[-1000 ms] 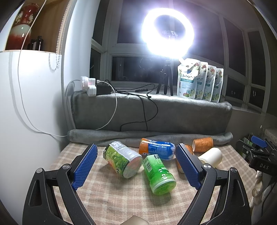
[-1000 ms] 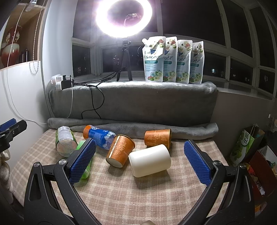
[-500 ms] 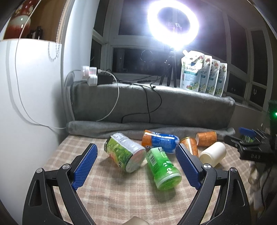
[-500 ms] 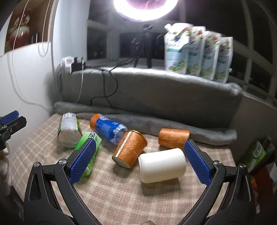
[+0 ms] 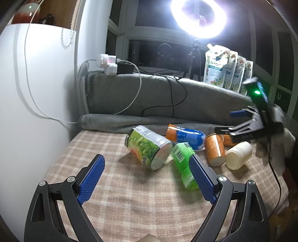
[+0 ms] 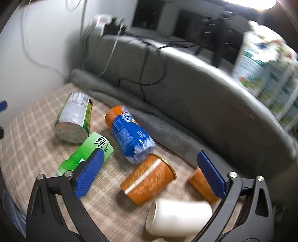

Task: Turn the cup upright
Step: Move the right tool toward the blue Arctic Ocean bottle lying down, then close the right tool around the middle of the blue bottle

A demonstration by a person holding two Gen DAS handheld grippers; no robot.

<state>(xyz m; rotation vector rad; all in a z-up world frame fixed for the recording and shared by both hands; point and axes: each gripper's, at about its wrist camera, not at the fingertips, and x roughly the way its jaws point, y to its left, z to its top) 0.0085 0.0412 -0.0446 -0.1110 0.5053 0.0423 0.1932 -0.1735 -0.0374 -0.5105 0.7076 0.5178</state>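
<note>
The left wrist view is taken from low above the near edge of the table (image 5: pixel 115 201), between the fingers of the left tool (image 5: pixel 147 180), and is faced toward the far edge, where the grey blanket (image 5: pixel 158 96) and ring light (image 5: pixel 198 17) are seen. The right wrist view is taken from nearer the right edge, tilted down and blurred, with the right tool (image 6: pixel 149 175) held close over the white cup (image 6: pixel 178 217). The fallen green can (image 5: pixel 149 147), blue bottle (image 6: pixel 128 134), orange cups and blanket are shared by both views, and the right tool (image 5: pixel 247 126) is caught at the table's right edge in the left view.
</note>
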